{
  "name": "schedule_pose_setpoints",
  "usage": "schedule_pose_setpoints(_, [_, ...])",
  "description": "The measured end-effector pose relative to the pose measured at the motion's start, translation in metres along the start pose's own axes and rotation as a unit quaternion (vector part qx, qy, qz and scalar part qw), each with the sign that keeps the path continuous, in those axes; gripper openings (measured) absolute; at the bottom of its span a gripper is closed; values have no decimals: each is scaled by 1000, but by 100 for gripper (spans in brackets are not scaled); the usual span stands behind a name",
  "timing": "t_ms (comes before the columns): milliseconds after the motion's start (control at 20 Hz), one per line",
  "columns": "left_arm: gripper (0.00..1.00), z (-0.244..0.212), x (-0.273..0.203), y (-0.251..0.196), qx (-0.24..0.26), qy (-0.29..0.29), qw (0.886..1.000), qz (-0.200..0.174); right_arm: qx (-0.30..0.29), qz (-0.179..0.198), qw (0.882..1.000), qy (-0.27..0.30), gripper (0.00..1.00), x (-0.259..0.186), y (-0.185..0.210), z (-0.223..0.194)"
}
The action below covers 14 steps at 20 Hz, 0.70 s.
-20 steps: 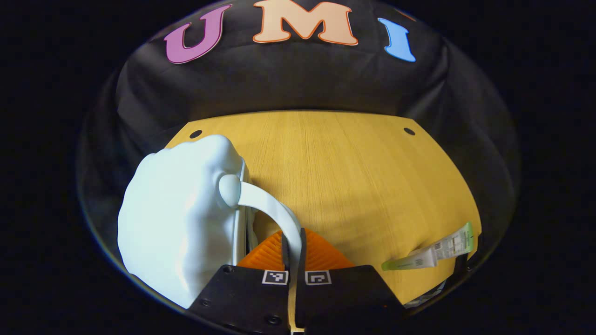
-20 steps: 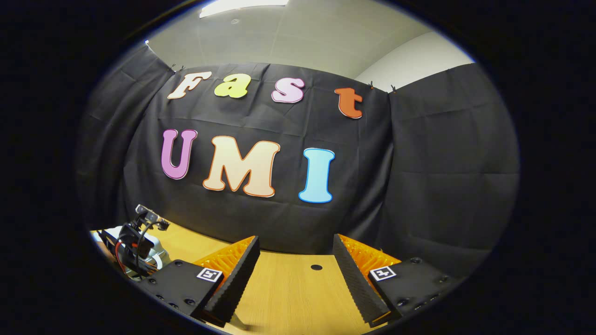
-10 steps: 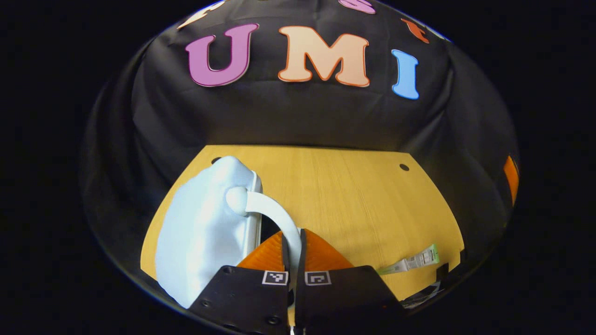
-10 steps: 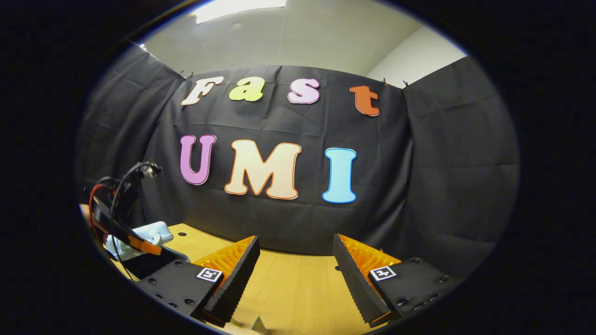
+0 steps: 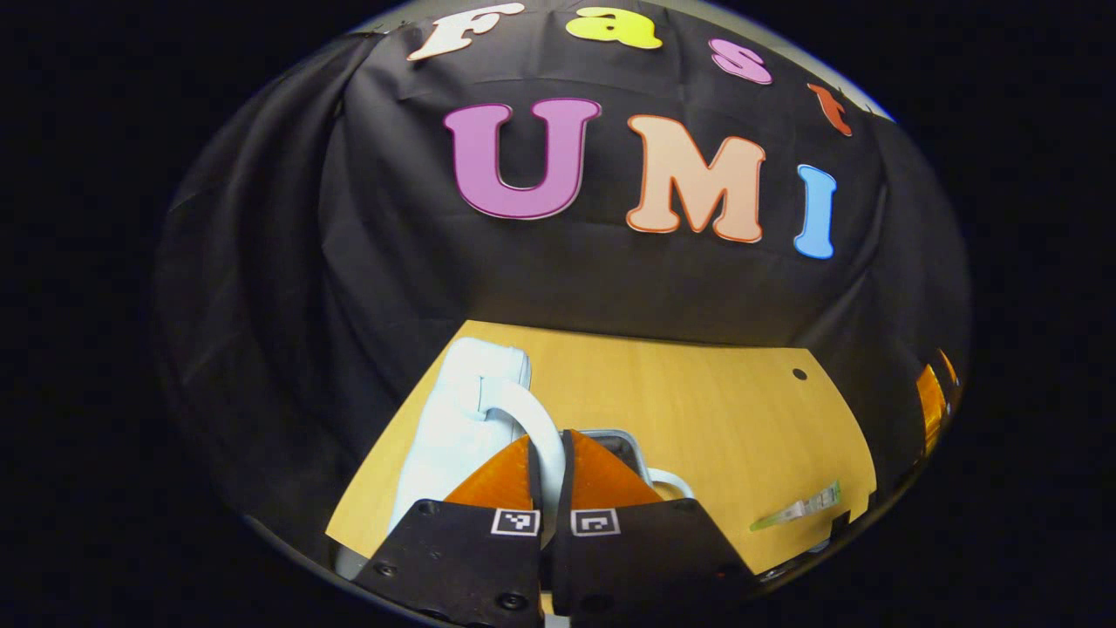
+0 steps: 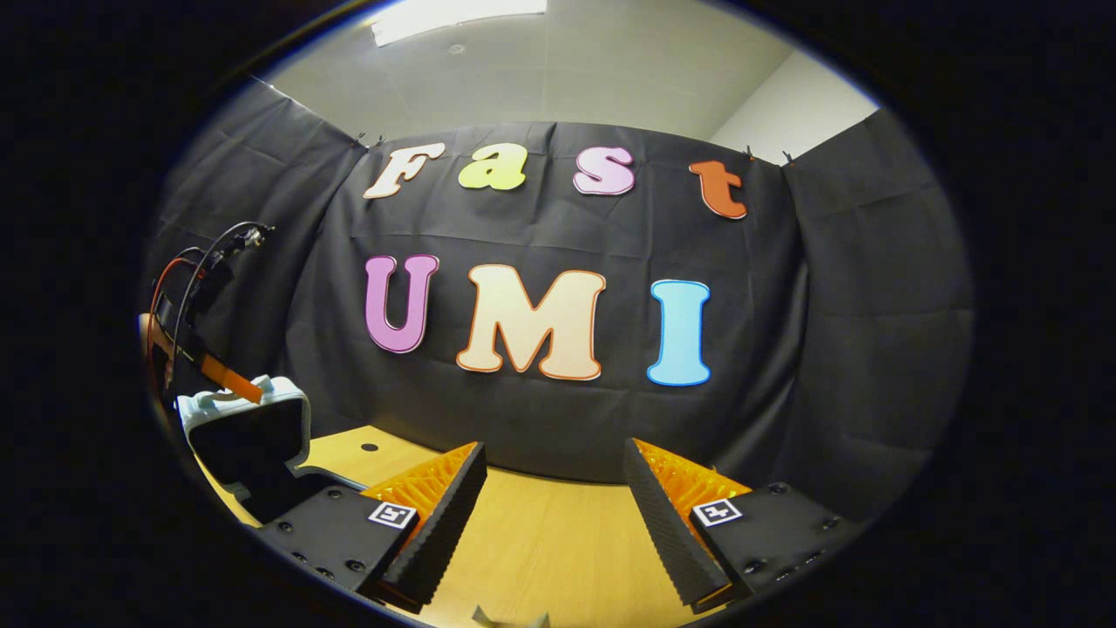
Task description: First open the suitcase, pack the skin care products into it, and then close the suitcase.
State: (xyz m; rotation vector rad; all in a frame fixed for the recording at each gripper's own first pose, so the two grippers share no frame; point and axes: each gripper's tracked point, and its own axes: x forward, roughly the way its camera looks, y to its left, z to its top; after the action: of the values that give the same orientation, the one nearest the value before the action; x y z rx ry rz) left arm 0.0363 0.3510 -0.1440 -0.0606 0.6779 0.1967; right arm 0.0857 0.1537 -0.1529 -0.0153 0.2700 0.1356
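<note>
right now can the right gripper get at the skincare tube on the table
Probably yes. The right gripper is open and holds nothing, with bare table ahead of it. The tube lies alone on open wood, apart from the suitcase, whose handle the left gripper grips.

The left gripper [image 5: 550, 453] sits at the bottom centre of the left gripper view, its two fingers drawn almost together with only a narrow slit between them, both pressing on the curved white plastic handle [image 5: 534, 426] that runs up out of that slit. In the right gripper view this same gripper appears at the far left edge [image 6: 228, 380], tilted downward to the right, with red and black cables looping above it. The right gripper [image 6: 552, 506] occupies the bottom centre of the right gripper view, its fingers spread wide apart, level, with nothing between them.
</note>
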Motion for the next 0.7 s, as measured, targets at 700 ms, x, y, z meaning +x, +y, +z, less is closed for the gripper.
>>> schedule_pose_setpoints(700, [0, -16, 16, 178, -55, 1, 998, 17, -9, 24, 1000, -8, 99, 19, 104, 10])
